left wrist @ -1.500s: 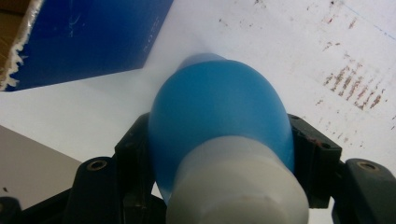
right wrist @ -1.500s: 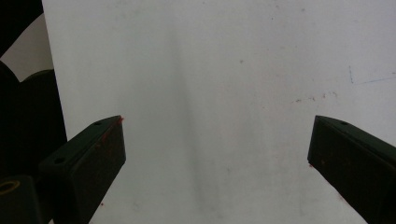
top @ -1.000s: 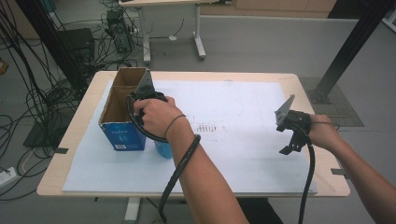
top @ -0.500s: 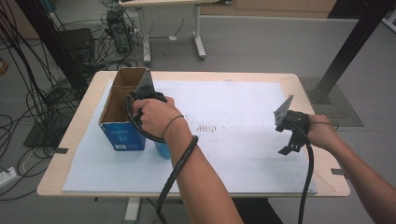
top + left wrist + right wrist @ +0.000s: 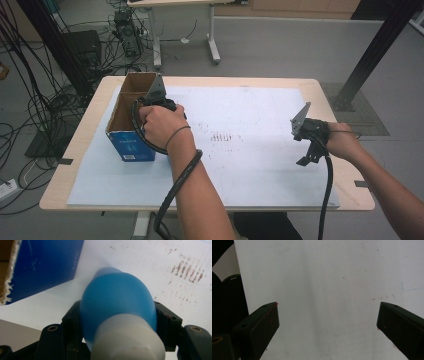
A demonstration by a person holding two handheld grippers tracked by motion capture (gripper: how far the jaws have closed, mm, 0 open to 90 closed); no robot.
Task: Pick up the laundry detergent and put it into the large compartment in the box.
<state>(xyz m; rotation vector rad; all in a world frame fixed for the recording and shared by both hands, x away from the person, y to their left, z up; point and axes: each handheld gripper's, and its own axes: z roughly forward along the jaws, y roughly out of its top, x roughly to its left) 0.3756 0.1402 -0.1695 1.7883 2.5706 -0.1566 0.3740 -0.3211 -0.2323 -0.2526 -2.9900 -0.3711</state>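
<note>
A blue egg-shaped bottle [image 5: 117,292] with a white cap end [image 5: 127,340] sits between the black jaws of my left gripper [image 5: 117,315], whose pads press on both its sides. It hangs just above the white sheet [image 5: 150,260]. In the high view the left gripper [image 5: 157,102] is under the person's hand, beside the right wall of an open blue cardboard box [image 5: 129,145]. A corner of that box [image 5: 47,262] shows in the left gripper view. My right gripper [image 5: 327,322] is open over bare white sheet, and stands at the table's right [image 5: 310,145].
A large white sheet [image 5: 250,165] with a patch of small reddish marks [image 5: 222,136] covers most of the wooden table [image 5: 90,120]. Cables trail from both grippers toward the near edge. Behind the table are another desk's legs [image 5: 212,45] and a tangle of floor cables [image 5: 35,100].
The left forearm has shifted slightly and now covers the blue bottle that showed below the hand. The right gripper has barely moved.
</note>
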